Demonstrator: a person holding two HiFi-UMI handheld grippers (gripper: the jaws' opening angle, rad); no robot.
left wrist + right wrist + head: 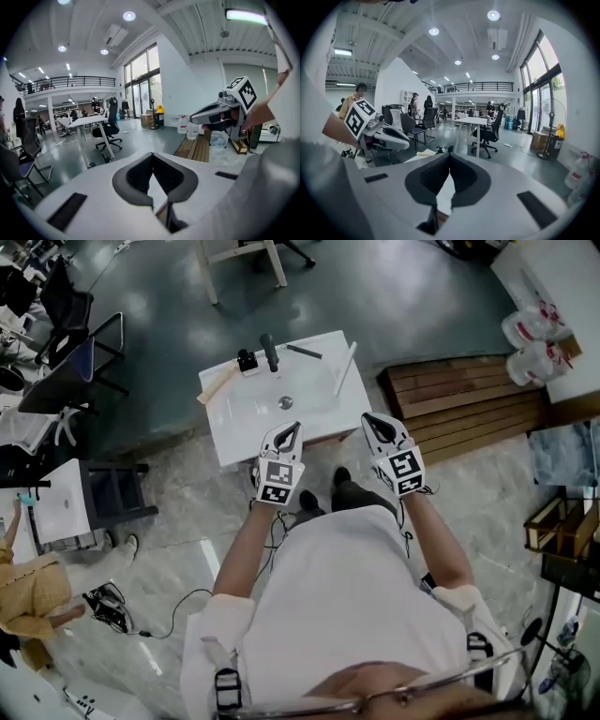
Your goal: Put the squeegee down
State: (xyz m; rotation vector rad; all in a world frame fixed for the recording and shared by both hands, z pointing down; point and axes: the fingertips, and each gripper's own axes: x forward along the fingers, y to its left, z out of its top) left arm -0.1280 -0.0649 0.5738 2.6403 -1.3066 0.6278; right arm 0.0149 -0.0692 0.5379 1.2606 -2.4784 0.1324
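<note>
Both claws pressed together above the near edge of a white table; squeegee lying on the table.

In the head view, the left gripper [293, 426] and the right gripper [367, 418] sit at centre frame, side by side but apart, held by the standing person over the near edge of the table [246, 420]. Each gripper view shows its dark pads meeting at the tips, with only the table's surface showing in the gap beneath. The squeegee [269, 351], apparently the dark-handled tool, lies at the table's far edge in the upper middle of the frame, well apart from both grippers. A white rod [346, 368] lies to its right.
</note>
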